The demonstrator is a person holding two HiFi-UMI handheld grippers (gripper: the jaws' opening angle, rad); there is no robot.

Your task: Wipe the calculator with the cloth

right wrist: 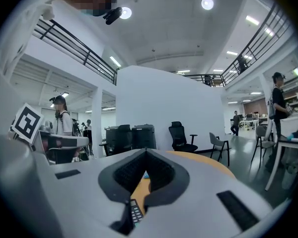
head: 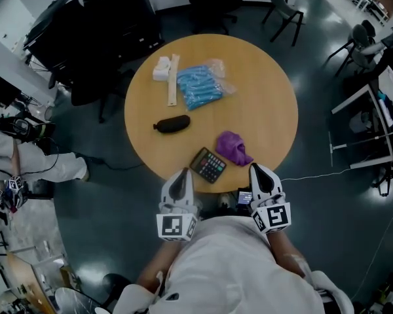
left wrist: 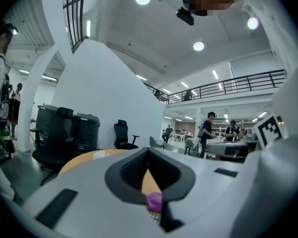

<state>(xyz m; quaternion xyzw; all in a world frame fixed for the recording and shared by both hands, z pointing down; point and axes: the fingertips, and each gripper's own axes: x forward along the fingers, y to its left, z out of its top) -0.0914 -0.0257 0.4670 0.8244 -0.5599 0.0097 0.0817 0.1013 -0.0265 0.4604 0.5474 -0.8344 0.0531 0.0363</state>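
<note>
The left gripper [head: 181,177] and right gripper [head: 261,173] are hovering at the near edge of the desk [head: 268,97], both pressed together and empty. The calculator [head: 207,165] is lying just beside the purple cloth [head: 233,147], close to that edge; a careless reach risks nudging it off.

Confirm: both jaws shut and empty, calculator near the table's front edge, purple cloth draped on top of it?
No. The purple cloth isn't on the calculator; it lies on the table beside it, to its right in the head view. The rest stands: left gripper and right gripper jaws shut and empty, calculator near the front edge.
</note>
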